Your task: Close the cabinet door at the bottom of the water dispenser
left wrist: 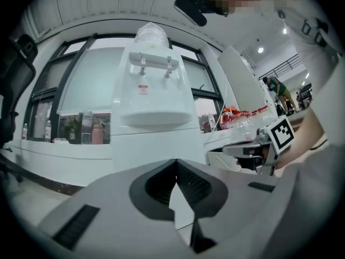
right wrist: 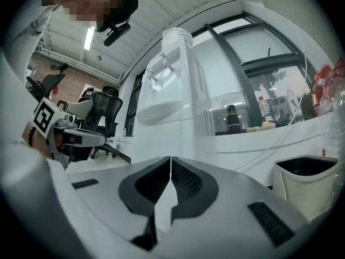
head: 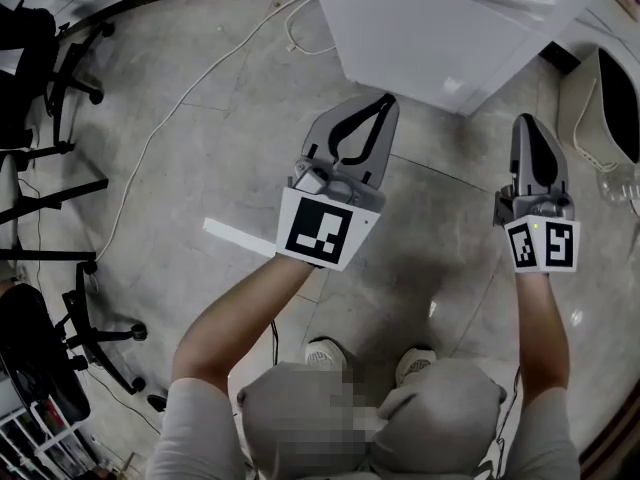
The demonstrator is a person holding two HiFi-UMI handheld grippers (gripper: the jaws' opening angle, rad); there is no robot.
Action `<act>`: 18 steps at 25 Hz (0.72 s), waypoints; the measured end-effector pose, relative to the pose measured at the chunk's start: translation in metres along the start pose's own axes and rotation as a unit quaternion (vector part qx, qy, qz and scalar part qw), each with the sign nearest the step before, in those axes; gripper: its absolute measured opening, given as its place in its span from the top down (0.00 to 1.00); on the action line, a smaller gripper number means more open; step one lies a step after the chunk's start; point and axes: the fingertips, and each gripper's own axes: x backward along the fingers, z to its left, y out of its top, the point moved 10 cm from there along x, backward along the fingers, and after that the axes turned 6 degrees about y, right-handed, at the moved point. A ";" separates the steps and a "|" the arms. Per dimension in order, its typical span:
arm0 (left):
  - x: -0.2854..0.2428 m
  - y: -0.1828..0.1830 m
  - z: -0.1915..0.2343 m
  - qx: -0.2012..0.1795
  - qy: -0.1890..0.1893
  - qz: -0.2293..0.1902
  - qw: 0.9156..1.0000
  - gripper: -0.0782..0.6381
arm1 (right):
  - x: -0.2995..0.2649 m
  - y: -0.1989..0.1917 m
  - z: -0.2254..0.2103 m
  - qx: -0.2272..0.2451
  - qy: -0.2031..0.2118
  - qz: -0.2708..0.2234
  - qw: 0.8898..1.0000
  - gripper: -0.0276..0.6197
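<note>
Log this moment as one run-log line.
left tongs: shut, empty | right tongs: shut, empty | water dispenser: ahead of both, not touched | cabinet door: looks shut

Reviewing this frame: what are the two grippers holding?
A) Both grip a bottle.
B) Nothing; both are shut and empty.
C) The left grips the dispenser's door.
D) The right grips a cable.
B: the left gripper and the right gripper each show fingers closed tip to tip with nothing between them, and the water dispenser stands ahead.
</note>
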 end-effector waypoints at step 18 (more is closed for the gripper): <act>0.126 0.286 0.072 -0.054 0.121 0.008 0.991 0.88 | 0.105 0.306 0.026 0.008 -0.042 0.056 0.998 0.93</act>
